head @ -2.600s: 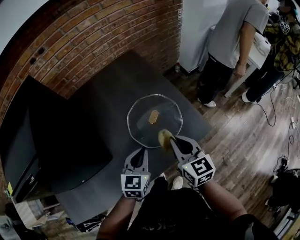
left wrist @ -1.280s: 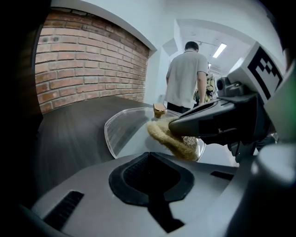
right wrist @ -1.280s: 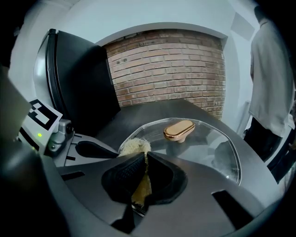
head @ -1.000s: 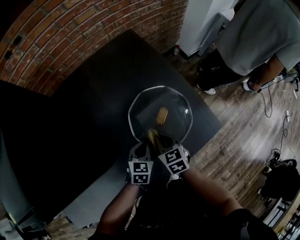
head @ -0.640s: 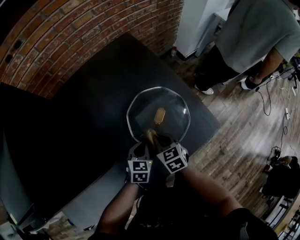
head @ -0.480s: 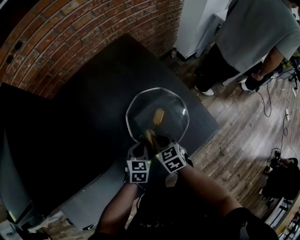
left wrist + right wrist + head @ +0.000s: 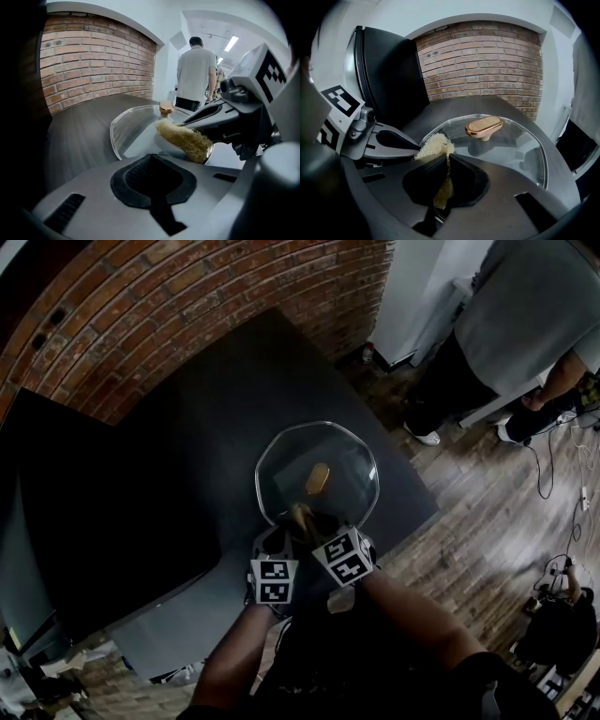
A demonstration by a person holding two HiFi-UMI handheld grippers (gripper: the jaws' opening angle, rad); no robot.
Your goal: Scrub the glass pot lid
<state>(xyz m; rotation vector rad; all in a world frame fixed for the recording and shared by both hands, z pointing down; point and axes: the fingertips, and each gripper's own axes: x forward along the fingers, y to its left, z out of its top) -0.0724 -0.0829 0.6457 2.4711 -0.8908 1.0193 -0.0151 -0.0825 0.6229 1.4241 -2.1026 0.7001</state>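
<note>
The glass pot lid (image 7: 342, 460) lies flat on the black table, with its bronze knob (image 7: 318, 478) pointing up. My right gripper (image 7: 314, 521) is shut on a yellow fibrous scrubber (image 7: 302, 514). The scrubber presses on the glass at the lid's near rim. The right gripper view shows the scrubber (image 7: 433, 146) pinched between the pads, with the knob (image 7: 483, 126) beyond it. My left gripper (image 7: 281, 531) is shut, with nothing visible between its pads. Its tip (image 7: 152, 157) sits at the lid's near rim (image 7: 136, 129), just left of the scrubber (image 7: 185, 139).
A brick wall (image 7: 141, 315) stands behind the table (image 7: 234, 399). A dark screen (image 7: 94, 512) lies at the left. The table's right edge drops to a wooden floor (image 7: 478, 512). A person in a grey shirt (image 7: 525, 324) stands there, with cables near the feet.
Since the earliest frame the two grippers have drawn close together at the lid's near rim. Over the last second they have hardly moved. The person in the background has shifted.
</note>
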